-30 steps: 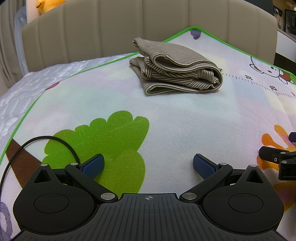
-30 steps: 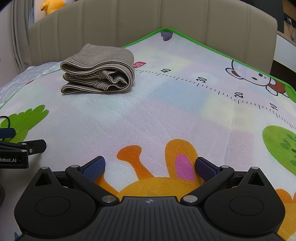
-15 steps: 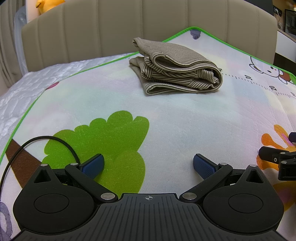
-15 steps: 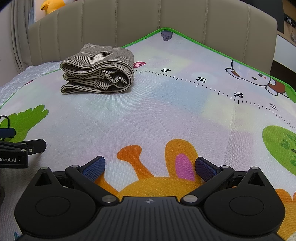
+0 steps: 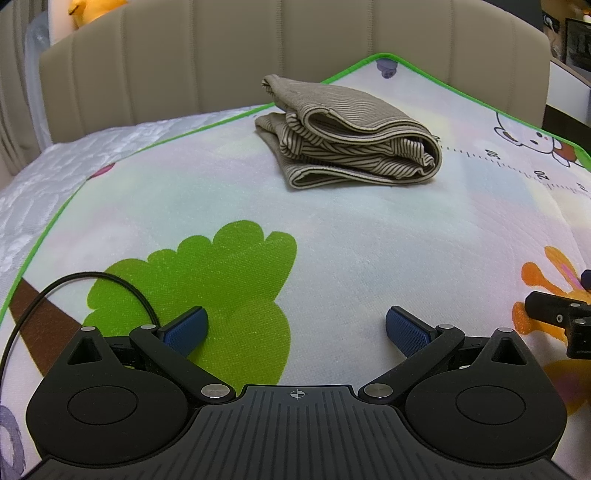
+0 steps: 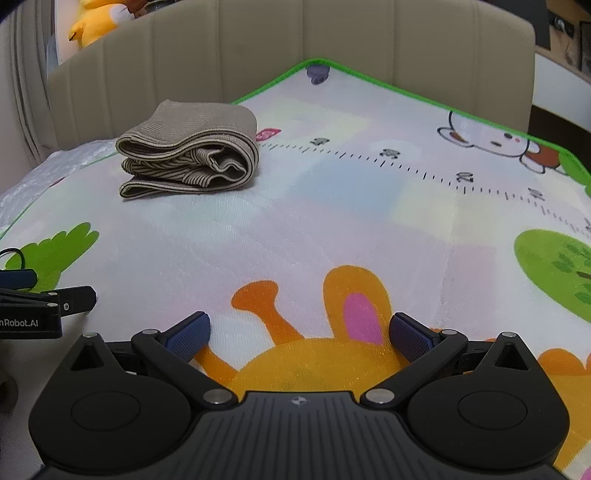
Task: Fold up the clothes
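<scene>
The only sharp lettering is "nRobot.AI" in white on the black body of the left gripper, which juts in from the edge of the right wrist view; the play mat also carries a printed ruler whose numerals 30 and 20 read in the left wrist view but blur in the other. The folded striped garment lies on the mat near its far green-edged corner, just short of the beige padded headboard, well apart from both grippers. It is a thick, flat bundle with its long axis running roughly across the bed; its rounded fold faces the ruler side and its layered open edges face the white quilted bedspread. Nothing lies between it and either tool. The left gripper rests over the mat's green tree print, jaws spread wide and empty, a black cable looping beside it. The right gripper sits over the orange cartoon figure, jaws likewise parted, holding nothing. A yellow plush toy peeks above the headboard.
</scene>
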Demonstrator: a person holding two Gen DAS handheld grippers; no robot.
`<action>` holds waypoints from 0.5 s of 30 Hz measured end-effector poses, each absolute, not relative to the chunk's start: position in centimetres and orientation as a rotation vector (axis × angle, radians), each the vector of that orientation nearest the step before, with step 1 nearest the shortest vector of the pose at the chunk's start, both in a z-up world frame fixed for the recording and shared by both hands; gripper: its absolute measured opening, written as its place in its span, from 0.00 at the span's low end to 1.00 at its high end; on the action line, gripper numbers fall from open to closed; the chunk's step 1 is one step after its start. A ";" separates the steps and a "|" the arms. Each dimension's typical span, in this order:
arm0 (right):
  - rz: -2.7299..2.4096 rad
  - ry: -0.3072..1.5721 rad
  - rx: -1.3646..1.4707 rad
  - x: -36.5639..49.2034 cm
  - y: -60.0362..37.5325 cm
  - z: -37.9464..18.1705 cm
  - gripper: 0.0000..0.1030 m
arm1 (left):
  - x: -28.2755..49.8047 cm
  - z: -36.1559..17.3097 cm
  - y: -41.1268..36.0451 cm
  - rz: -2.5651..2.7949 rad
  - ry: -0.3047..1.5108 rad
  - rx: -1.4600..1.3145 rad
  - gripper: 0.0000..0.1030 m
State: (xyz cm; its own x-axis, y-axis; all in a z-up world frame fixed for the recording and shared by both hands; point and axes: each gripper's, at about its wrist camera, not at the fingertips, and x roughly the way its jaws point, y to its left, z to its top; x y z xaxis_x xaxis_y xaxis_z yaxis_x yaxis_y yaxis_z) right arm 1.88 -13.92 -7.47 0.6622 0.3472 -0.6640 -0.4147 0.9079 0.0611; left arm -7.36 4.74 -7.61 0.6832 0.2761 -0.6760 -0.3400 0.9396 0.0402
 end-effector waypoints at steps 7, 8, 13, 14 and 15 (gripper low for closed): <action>0.435 0.739 -0.108 2.1 -13.8 -7.5 1.00 | -7.3 -7.7 4.7 0.345 0.742 -0.088 1.00; 0.435 0.741 -0.109 2.1 -13.7 -7.4 1.00 | -7.3 -7.7 4.7 0.345 0.743 -0.089 1.00; 0.437 0.762 -0.119 2.4 -13.6 -7.2 1.00 | -7.2 -7.7 4.7 0.345 0.743 -0.086 1.00; 0.436 0.765 -0.122 2.4 -13.5 -7.2 1.00 | -7.2 -7.7 4.7 0.345 0.743 -0.087 1.00; 0.436 0.767 -0.125 2.4 -13.5 -7.2 1.00 | -7.2 -7.7 4.8 0.344 0.744 -0.087 1.00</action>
State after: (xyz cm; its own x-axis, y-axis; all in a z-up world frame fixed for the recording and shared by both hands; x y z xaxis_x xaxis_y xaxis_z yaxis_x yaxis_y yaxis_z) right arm 2.38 -13.48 -7.21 0.6360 0.3355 -0.6949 -0.4251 0.9039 0.0473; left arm -7.23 4.75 -7.69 0.6828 0.2761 -0.6764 -0.3373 0.9404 0.0434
